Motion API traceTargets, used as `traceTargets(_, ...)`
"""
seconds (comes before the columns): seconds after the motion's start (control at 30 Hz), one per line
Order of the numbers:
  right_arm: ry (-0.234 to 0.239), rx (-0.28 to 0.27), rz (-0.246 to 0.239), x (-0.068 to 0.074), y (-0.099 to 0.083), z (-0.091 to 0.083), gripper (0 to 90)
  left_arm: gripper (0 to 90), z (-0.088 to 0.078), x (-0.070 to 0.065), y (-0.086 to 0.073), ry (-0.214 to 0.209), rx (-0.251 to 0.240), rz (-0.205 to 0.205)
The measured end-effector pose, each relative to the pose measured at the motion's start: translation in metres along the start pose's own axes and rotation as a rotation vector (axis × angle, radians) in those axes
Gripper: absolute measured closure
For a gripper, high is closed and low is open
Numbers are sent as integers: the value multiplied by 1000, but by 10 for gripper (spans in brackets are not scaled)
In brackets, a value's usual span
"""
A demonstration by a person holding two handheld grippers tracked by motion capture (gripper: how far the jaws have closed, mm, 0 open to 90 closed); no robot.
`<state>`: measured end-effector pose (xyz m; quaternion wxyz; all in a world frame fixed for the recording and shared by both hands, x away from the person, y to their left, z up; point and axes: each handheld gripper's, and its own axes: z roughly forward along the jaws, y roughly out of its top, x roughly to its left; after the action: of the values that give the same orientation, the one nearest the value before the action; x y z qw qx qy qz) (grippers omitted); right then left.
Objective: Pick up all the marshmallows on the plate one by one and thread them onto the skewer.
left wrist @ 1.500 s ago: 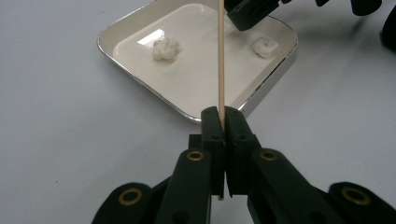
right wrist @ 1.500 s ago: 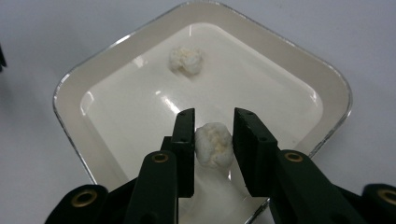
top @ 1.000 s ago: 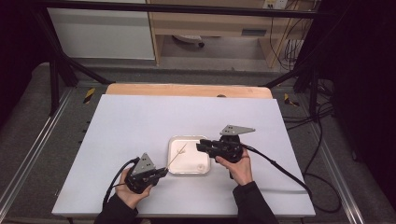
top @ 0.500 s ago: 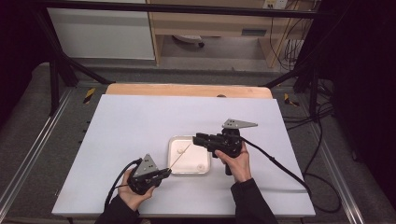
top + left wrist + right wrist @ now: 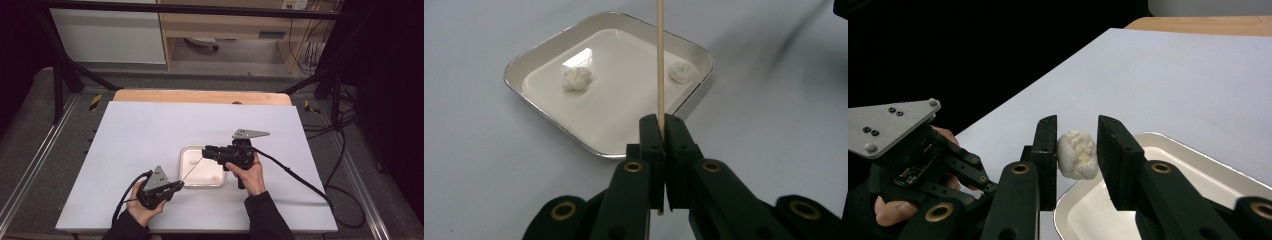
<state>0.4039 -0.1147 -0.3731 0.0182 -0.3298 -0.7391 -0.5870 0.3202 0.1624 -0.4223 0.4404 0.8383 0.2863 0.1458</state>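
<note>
While the left gripper (image 5: 663,150) pinched a wooden skewer (image 5: 660,60) aimed over the tray (image 5: 549,42), the right gripper (image 5: 1077,150) pinched a white dough lump (image 5: 1077,155) above the tray's edge, seemingly for spearing.

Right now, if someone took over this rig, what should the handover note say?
Left tongs: shut on a skewer that points up over the tray.
Right tongs: shut on one white lump, lifted above the tray's edge.
Tray: two more lumps lie in it.
Done: skewer and one lump picked up.
Left: the skewer is bare; probably thread the held lump on, then the other two.
</note>
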Motion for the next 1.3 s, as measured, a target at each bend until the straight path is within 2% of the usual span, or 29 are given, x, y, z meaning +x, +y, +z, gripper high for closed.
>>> traceTargets(0.37, 34, -13, 41, 3, -8, 9, 756, 883, 1, 0, -2, 7, -12, -18)
traceTargets(0.6, 43, -17, 37, 4, -13, 14, 783, 884, 2, -1, -2, 15, -4, -17)
traceTargets(0.73, 39, -6, 14, 5, -18, 17, 797, 885, 4, -2, -3, 16, 3, -14)
traceTargets(1.3, 57, -12, 23, 8, -23, 19, 811, 888, 6, -4, -2, 24, -7, -6)
